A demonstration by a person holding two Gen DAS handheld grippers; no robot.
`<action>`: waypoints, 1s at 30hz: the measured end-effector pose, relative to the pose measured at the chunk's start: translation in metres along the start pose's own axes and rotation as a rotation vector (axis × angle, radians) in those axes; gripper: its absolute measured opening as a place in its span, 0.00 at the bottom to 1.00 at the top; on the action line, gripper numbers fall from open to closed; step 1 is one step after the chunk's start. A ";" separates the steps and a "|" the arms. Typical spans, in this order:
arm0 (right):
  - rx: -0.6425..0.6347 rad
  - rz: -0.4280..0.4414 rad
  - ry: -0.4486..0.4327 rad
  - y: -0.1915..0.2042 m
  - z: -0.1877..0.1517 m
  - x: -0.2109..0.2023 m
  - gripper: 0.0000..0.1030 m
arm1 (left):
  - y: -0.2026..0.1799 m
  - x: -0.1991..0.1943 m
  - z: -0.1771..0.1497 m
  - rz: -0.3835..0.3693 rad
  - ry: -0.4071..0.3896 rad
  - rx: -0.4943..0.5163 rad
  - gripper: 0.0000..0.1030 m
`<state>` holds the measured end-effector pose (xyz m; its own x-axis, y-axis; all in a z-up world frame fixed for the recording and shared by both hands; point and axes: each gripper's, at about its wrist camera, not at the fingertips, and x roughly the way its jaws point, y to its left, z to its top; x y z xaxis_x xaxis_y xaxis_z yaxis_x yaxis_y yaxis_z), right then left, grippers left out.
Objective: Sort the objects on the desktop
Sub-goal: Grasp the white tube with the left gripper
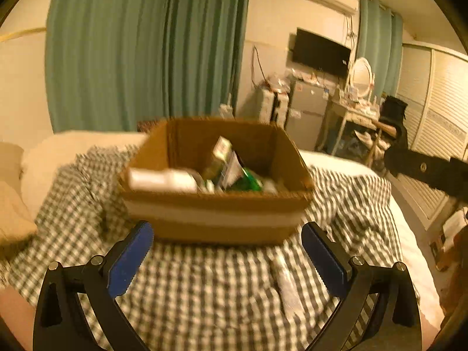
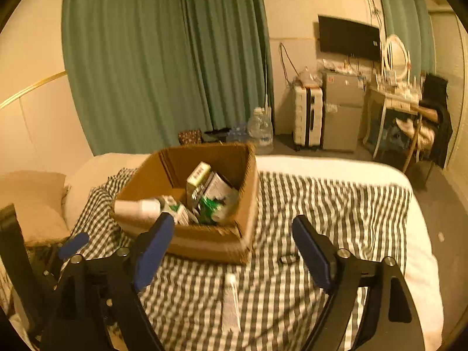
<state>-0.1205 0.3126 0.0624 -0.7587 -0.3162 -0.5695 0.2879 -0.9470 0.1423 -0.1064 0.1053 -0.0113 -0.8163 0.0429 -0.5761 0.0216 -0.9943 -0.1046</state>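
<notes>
Left gripper [image 1: 228, 259], black-armed with blue pads: jaws spread wide, nothing between them, hovering just short of the open brown cardboard box [image 1: 216, 204] with a pale tape band along its near wall. Right gripper [image 2: 234, 251], same build: jaws also well apart and empty, left pad overlapping the box's near corner in the picture, contact not discernible.

Inside the box: a white cylindrical bottle [image 1: 162, 180] lying on its side along the near-left wall, upright pale cartons [image 1: 220, 152] and a green shiny packet [image 1: 248, 181] toward the middle.

In front of the box, on the green-and-white checked cloth [image 1: 204, 292]: a slim white tube [image 2: 231, 304] lying loose, blurred in the left view.

Shown only by the right view: a small dark ring-like item [image 2: 288, 259] on the cloth just right of the box's near corner, and a clear water jug [image 2: 260, 130] on the floor beyond the box.

Behind the box: teal curtains [image 1: 146, 49].
</notes>
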 end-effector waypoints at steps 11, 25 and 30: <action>0.092 -0.030 0.129 -0.057 -0.040 0.055 0.81 | -0.051 0.053 -0.053 -0.033 0.098 0.072 1.00; -0.169 -0.101 0.381 -0.078 -0.044 0.179 0.81 | -0.090 0.142 -0.104 -0.018 0.213 0.087 1.00; -0.055 -0.027 0.478 -0.098 -0.056 0.215 0.81 | -0.085 0.163 -0.116 -0.048 0.261 0.045 1.00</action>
<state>-0.2794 0.3399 -0.1193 -0.4164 -0.2179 -0.8827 0.3121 -0.9461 0.0863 -0.1741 0.2080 -0.1906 -0.6389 0.1084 -0.7616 -0.0442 -0.9936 -0.1043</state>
